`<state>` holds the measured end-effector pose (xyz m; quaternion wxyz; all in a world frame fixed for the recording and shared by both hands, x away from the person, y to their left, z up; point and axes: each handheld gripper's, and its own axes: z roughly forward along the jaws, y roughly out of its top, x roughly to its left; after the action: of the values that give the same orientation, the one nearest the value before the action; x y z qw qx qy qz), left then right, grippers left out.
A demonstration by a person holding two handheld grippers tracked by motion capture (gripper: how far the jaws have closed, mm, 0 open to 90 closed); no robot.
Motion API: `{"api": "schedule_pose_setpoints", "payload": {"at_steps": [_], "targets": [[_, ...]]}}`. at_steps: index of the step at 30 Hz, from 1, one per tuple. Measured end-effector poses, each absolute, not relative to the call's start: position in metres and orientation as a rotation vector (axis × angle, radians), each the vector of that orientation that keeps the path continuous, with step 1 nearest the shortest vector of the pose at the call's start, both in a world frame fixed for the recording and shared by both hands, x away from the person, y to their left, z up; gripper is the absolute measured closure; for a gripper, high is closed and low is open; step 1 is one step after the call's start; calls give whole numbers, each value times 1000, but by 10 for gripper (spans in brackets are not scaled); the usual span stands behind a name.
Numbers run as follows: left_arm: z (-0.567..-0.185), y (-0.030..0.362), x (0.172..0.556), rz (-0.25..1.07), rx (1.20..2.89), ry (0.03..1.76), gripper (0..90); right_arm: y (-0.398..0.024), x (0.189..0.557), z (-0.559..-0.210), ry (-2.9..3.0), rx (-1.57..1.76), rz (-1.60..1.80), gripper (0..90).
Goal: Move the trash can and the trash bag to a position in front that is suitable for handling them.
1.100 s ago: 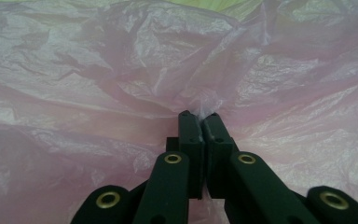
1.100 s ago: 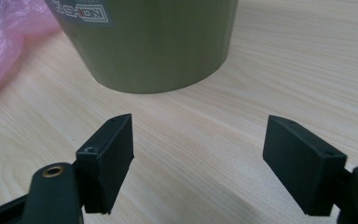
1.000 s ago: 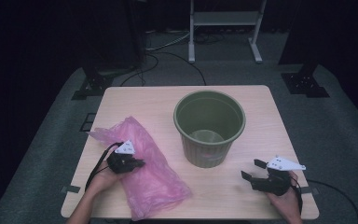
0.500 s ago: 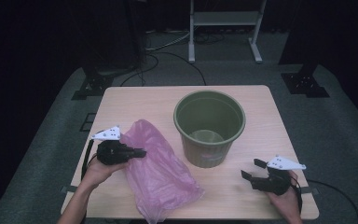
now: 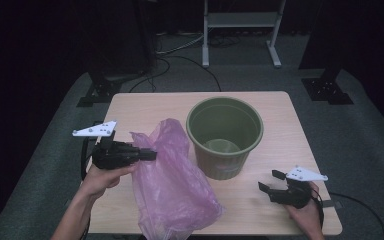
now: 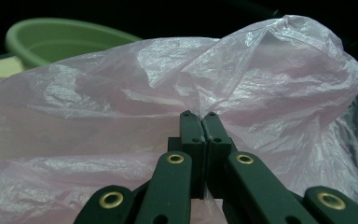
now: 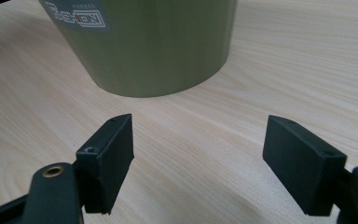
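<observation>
**Pink film pinched and lifted beside the bin**

Pink, thin and see-through, the plastic bag [image 5: 172, 185] hangs from the left gripper [image 5: 150, 155] in the high view, its jaws clamped together on a fold near the bag's upper edge. The bag droops below and ahead of those jaws onto the pale wooden table [image 5: 145, 107]. Beyond them stands the round olive-green plastic bin [image 5: 224, 137], upright and empty. The right gripper [image 5: 271, 181] rests low near the table's corner, jaws apart, nothing between them, the bin just ahead of it.

From the left gripper view, the two black jaws meet flush with a pucker of pink film [image 6: 242, 93] caught at their tips, which the overhead angle cannot resolve; the bin's rim [image 6: 60, 35] peeks over the bag.

The right gripper view gives the bin's wall [image 7: 158, 51] and a label on it, unreadable from above, with bare table between the spread jaws.

I'd judge the bag nearly weightless, limp and slippery; it wants a second hold on the opposite edge of its mouth to spread it.
</observation>
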<state>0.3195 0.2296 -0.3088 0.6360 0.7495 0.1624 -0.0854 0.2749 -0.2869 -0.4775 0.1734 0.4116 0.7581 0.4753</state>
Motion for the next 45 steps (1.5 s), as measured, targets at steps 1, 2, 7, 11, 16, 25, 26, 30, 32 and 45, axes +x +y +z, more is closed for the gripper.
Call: {"api": "schedule_pose_setpoints", "payload": {"at_steps": [1, 2, 7, 11, 16, 25, 26, 30, 32, 45], "targets": [[-306, 229, 320, -205, 1697, 370, 896, -287, 275, -477, 2150, 1165, 1347, 237], [-303, 229, 320, -213, 1683, 371, 895, -287, 275, -477, 2149, 1166, 1348, 236], [-290, 225, 323, -234, 1648, 384, 896, -287, 276, -477, 2151, 1166, 1350, 236], [-279, 222, 330, -256, 1601, 418, 896, -287, 276, -478, 2154, 1164, 1348, 237], [-260, 219, 337, -257, 1497, 493, 895, -288, 276, -478, 2151, 1168, 1349, 237], [-225, 193, 351, -211, 1429, 591, 894, -288, 276, -478, 2151, 1167, 1345, 236], [-217, 183, 356, -214, 1438, 606, 894, -288, 276, -478, 2150, 1174, 1347, 236], [-205, 164, 365, -218, 1439, 638, 894, -289, 277, -478, 2148, 1171, 1350, 236], [-199, 154, 368, -221, 1443, 645, 895, -290, 277, -478, 2146, 1171, 1350, 237], [-199, 116, 369, -240, 1489, 635, 893, -301, 277, -470, 2073, 1199, 1418, 237]]}}
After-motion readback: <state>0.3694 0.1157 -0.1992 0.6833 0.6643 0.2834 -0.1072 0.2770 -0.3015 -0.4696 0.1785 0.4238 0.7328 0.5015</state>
